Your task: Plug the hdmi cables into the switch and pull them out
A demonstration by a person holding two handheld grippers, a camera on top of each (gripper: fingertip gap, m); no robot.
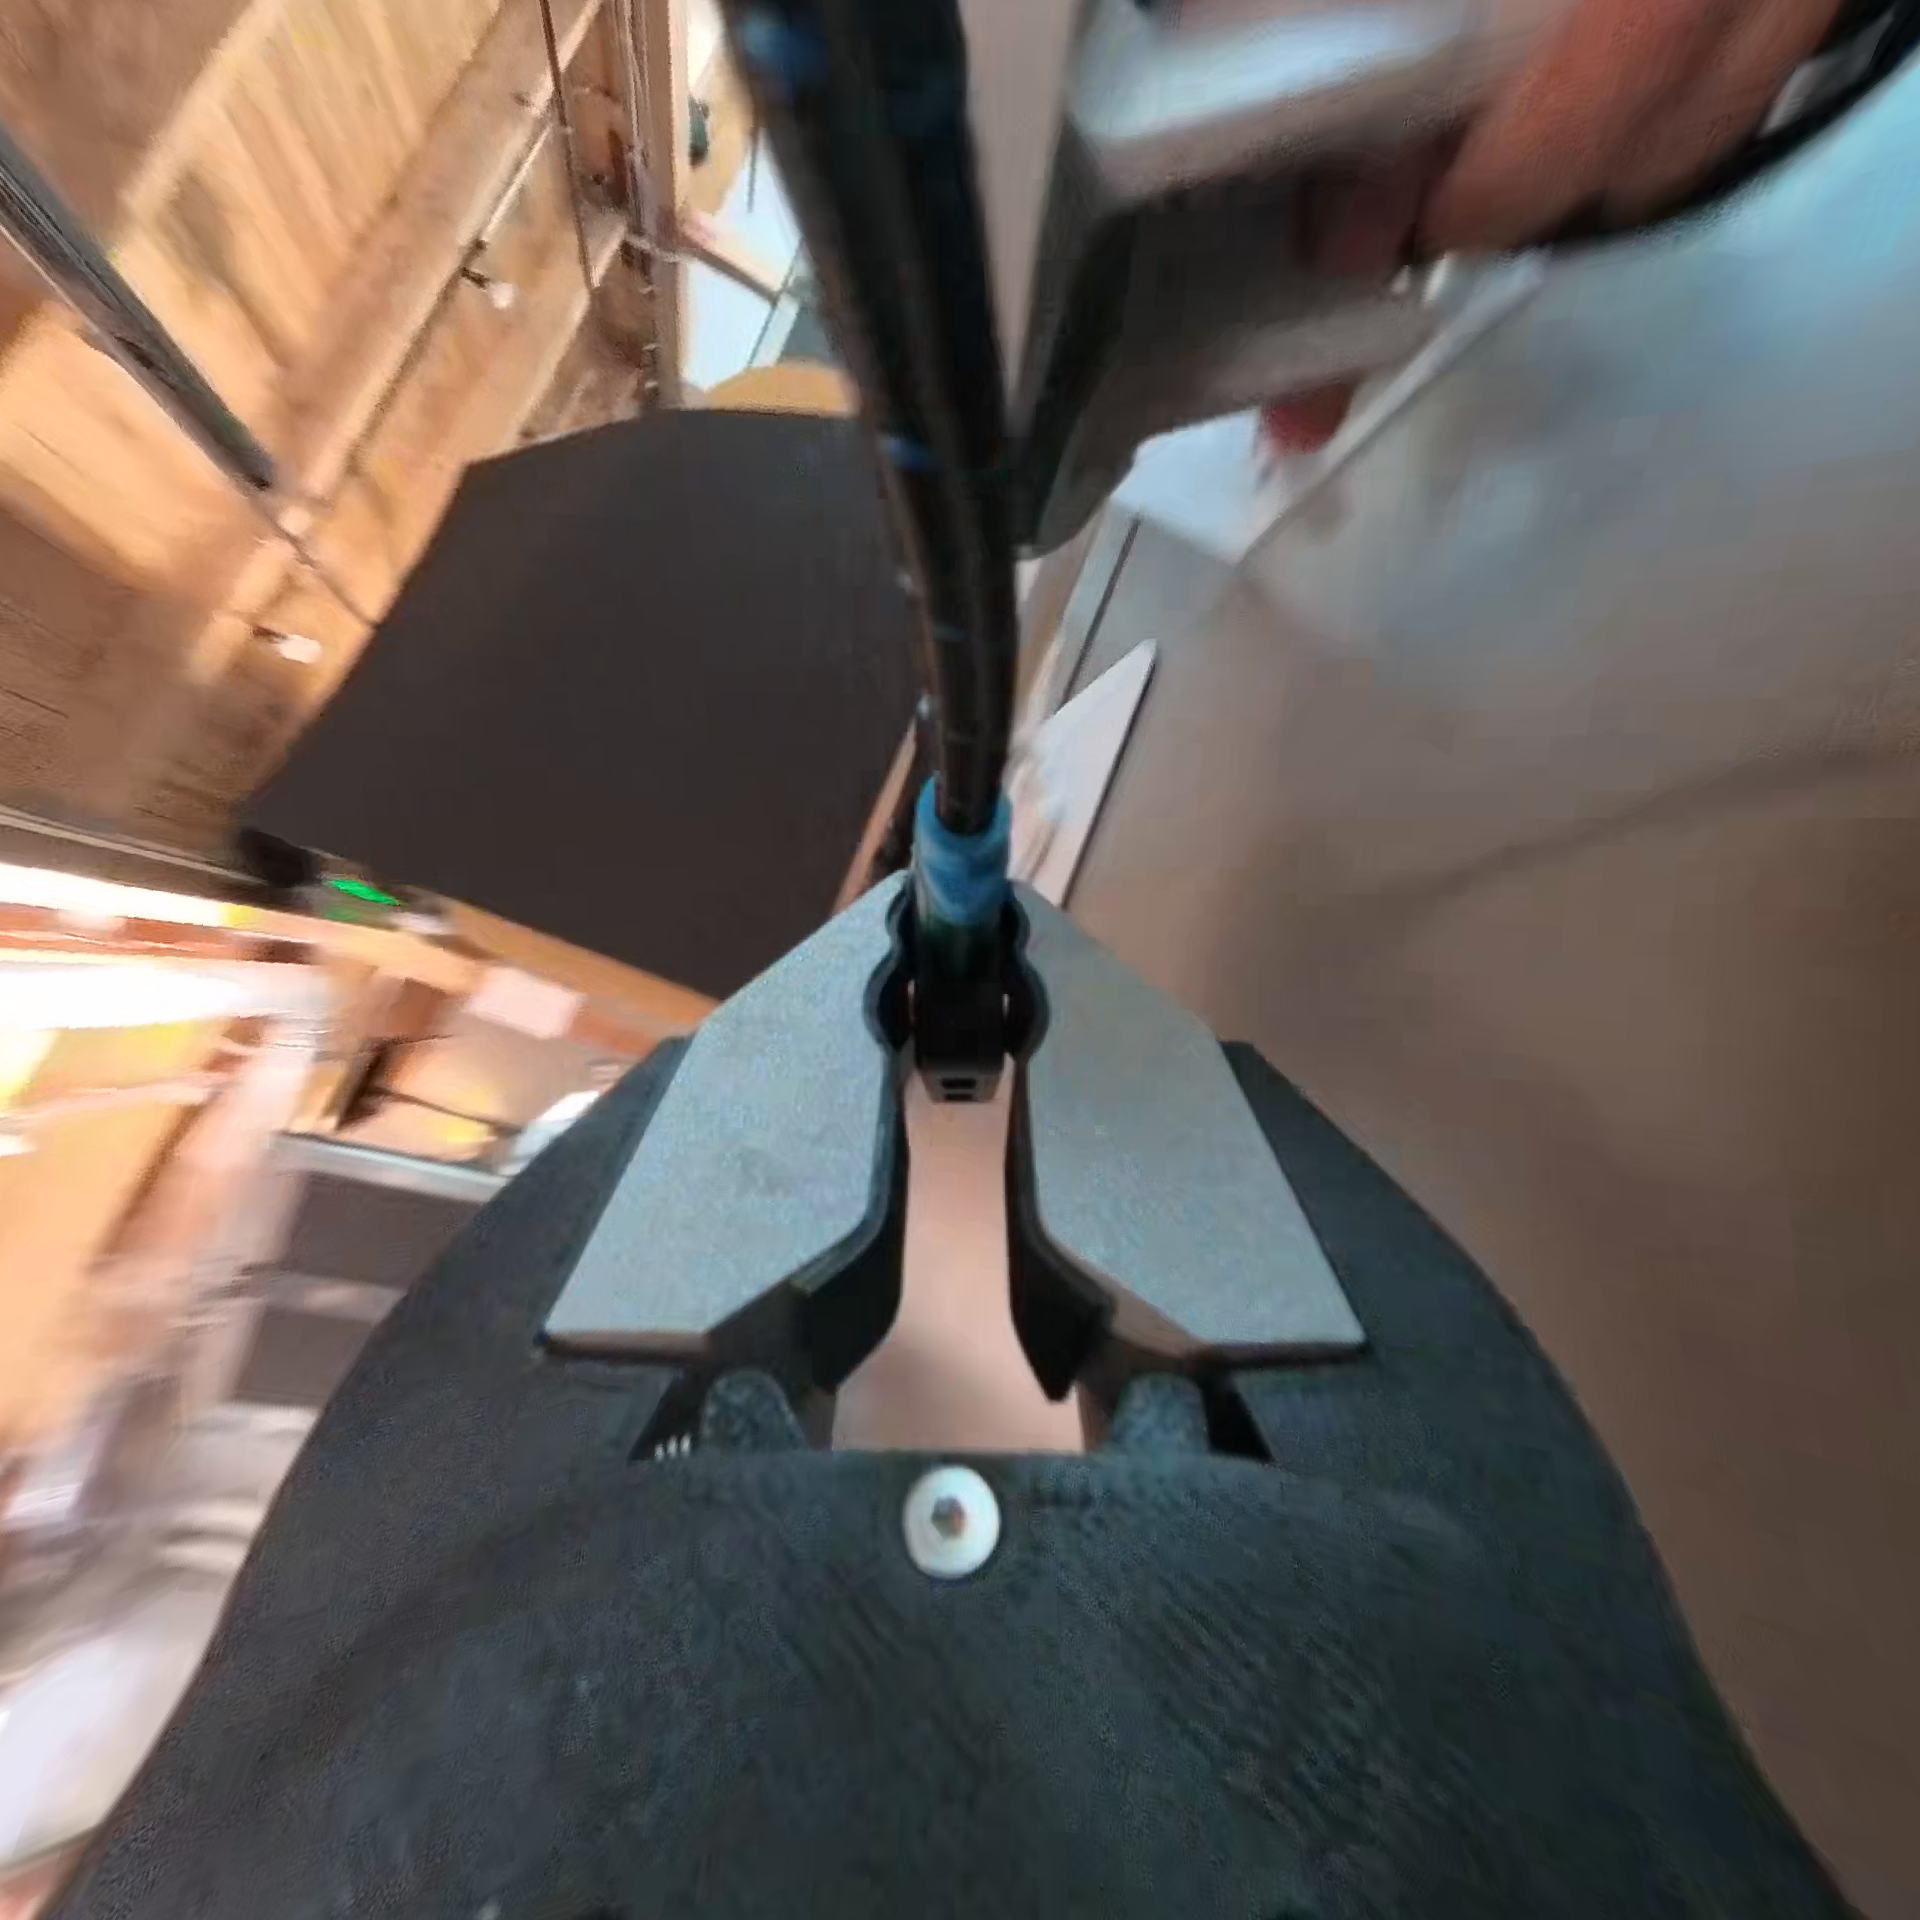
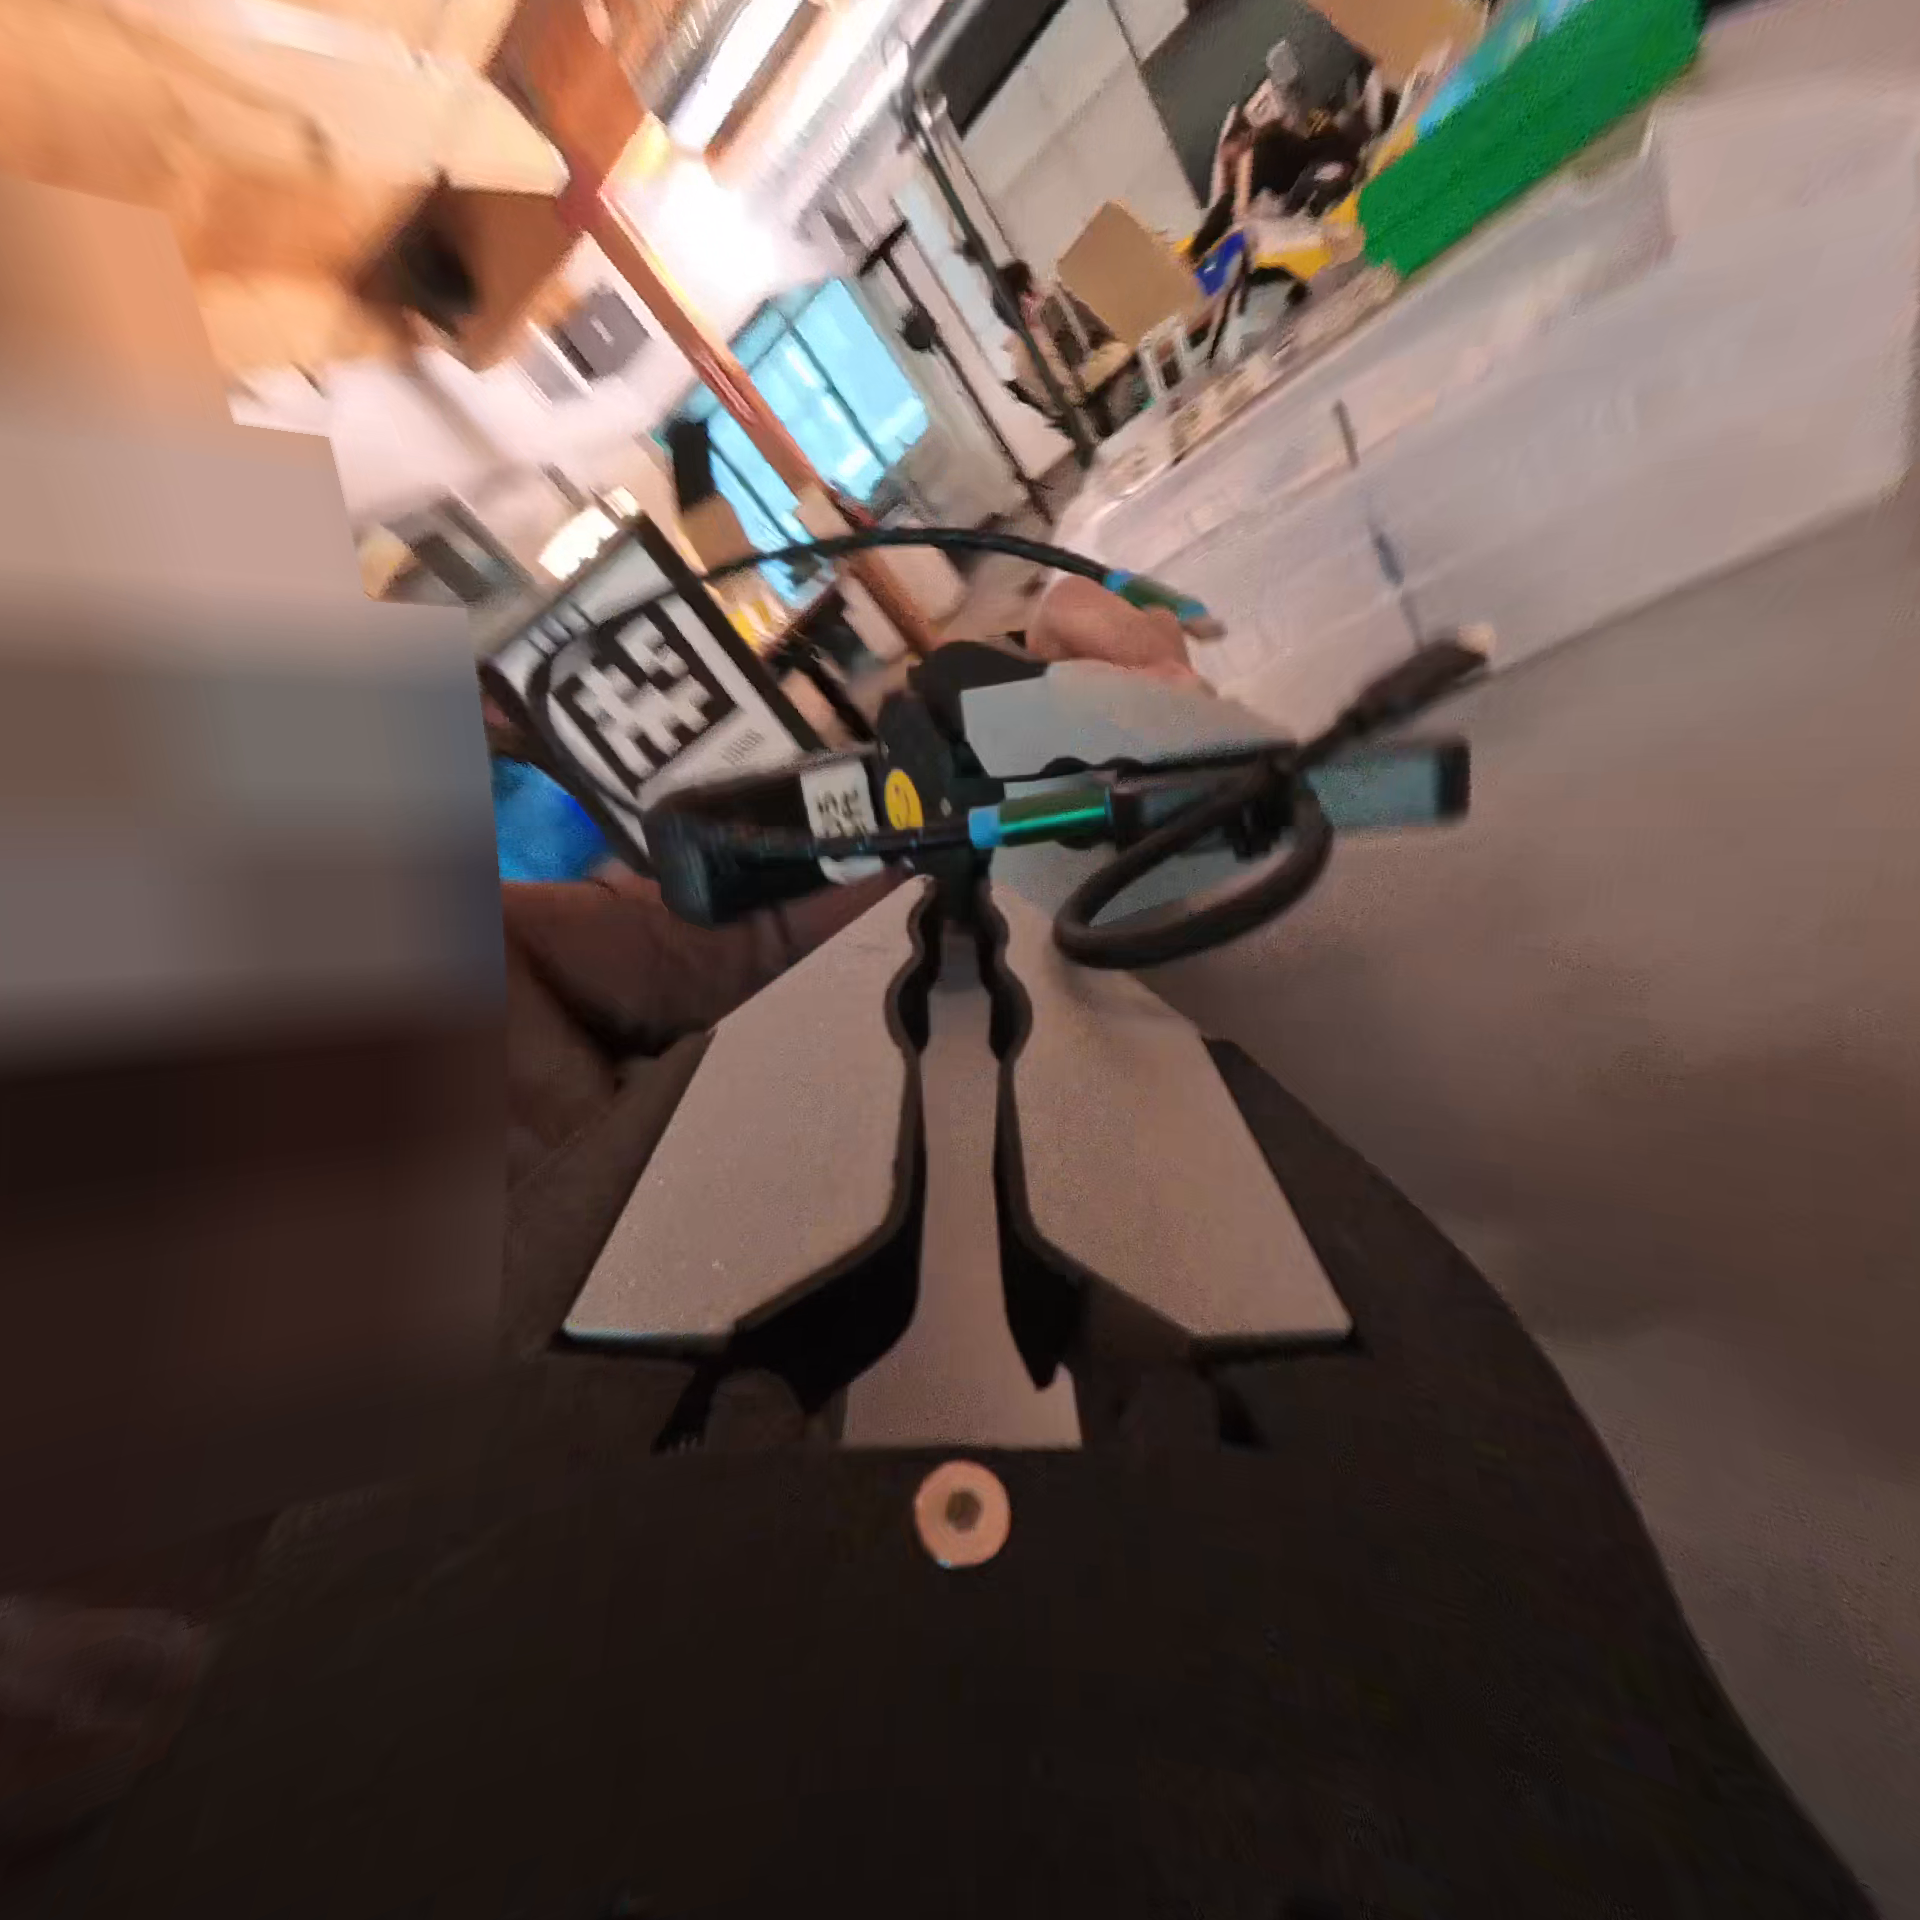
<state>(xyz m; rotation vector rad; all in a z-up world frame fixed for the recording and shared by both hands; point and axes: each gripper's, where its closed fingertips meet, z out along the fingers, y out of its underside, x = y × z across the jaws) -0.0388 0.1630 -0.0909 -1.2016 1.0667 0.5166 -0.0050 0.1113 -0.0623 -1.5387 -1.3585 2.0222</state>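
Motion blur softens both views. In the left wrist view, a black plug (image 1: pixel 958 1013) with a blue collar is seen clamped between the tips of the left tongs (image 1: pixel 958 977); its black cable (image 1: pixel 940 499) runs straight up and away out of the top edge. A grey blurred body, apparently the other gripper with a hand on it, is seen at the upper right, too smeared to be read. Pale bench (image 1: pixel 1507 935) surface fills the right side, and a dark panel (image 1: pixel 582 665) lies far left of the cable.

In the right wrist view, the right tongs (image 2: pixel 956 914) are nearly together at the tips, with a thin black part between them; whether it is gripped cannot be told. Just beyond the tips a long black switch (image 2: pixel 1382 779) is held crosswise above the bench (image 2: pixel 1558 1039). A second plug (image 2: pixel 1049 814), green-metallic with a blue collar, lies along the switch's near side; whether it is seated in a port cannot be told. A coiled loop of cable (image 2: pixel 1184 914) hangs right of the tips. Farther off, a third plug (image 2: pixel 1164 597) with a blue collar is seen in the air, at the end of an arching cable. Open bench extends to the right and far right.
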